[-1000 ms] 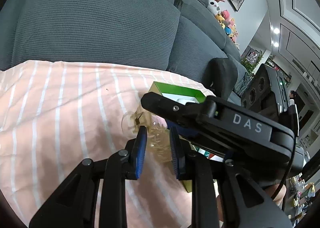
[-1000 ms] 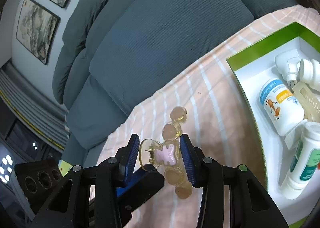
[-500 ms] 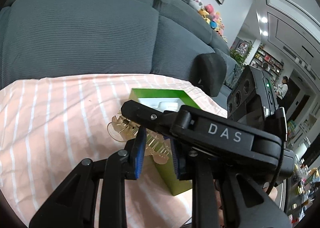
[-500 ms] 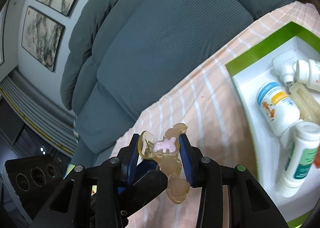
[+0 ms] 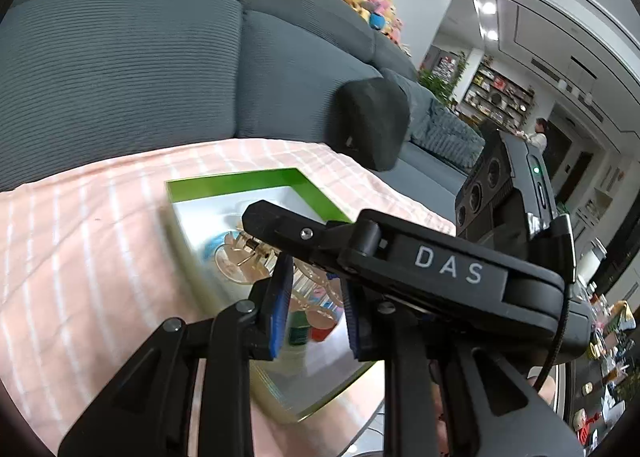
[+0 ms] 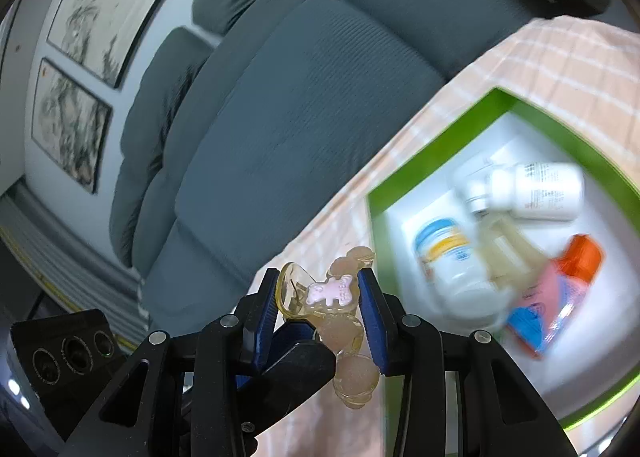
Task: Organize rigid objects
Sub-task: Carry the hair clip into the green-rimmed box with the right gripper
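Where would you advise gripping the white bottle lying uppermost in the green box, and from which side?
Grip the white bottle across its round body, coming from above: it lies on its side among other containers, and the green box walls would likely block a sideways approach.

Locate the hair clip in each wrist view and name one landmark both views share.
Left wrist: the hair clip sits at centre, just beyond the left tool, under the right tool's dark finger, with the green box behind it.
Right wrist: the clip is low and centre, between the right tool's blue pads.
Shared landmark: the green box.
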A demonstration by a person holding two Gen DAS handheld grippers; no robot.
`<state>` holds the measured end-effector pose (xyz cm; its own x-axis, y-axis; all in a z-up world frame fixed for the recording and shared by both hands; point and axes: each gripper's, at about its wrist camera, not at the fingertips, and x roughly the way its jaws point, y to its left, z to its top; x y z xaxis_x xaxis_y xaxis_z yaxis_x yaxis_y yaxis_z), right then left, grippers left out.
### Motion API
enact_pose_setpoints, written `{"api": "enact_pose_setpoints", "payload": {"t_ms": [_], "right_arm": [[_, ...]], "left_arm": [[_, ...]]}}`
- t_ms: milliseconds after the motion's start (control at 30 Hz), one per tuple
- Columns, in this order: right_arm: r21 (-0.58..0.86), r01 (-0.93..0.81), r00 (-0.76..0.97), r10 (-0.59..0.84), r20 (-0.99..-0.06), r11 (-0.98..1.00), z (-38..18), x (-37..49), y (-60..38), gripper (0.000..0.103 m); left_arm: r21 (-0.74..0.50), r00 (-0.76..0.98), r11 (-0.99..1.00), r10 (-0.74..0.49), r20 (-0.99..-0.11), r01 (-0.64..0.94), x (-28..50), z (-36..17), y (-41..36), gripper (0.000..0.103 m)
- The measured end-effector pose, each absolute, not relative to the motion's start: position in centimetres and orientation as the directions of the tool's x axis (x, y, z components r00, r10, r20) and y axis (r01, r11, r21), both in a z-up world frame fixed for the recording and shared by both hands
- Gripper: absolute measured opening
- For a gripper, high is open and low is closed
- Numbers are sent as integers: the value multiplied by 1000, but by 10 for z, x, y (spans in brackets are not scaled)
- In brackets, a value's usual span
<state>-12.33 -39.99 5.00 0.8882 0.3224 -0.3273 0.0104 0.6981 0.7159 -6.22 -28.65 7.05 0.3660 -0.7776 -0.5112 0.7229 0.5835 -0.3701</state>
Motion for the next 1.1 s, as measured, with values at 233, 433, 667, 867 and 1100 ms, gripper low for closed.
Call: {"api": "enact_pose_setpoints", "payload": {"t_ms": [233, 433, 667, 867, 1100], "right_arm": [[735, 81, 905, 259, -337, 673, 42, -137, -435, 42], [741, 141, 904, 219, -367, 657, 32, -142, -455, 42], [731, 214, 886, 186, -424, 648, 21, -138, -469, 42], [717, 280, 861, 163, -482, 639, 11, -134, -474, 43], [698, 328, 842, 139, -522, 636, 6, -130, -477, 43]], "left_arm": [[-382, 302, 541, -792, -530, 749, -62, 64, -322, 20], [-410, 253, 513, -802, -541, 754, -58, 56, -341, 20], [-472, 187, 487, -814, -550, 735, -49, 43, -348, 20], [-518, 145, 479, -817, -558, 708, -47, 34, -351, 20], [-546, 124, 488, -812, -570, 680, -46, 31, -346, 21]]}}
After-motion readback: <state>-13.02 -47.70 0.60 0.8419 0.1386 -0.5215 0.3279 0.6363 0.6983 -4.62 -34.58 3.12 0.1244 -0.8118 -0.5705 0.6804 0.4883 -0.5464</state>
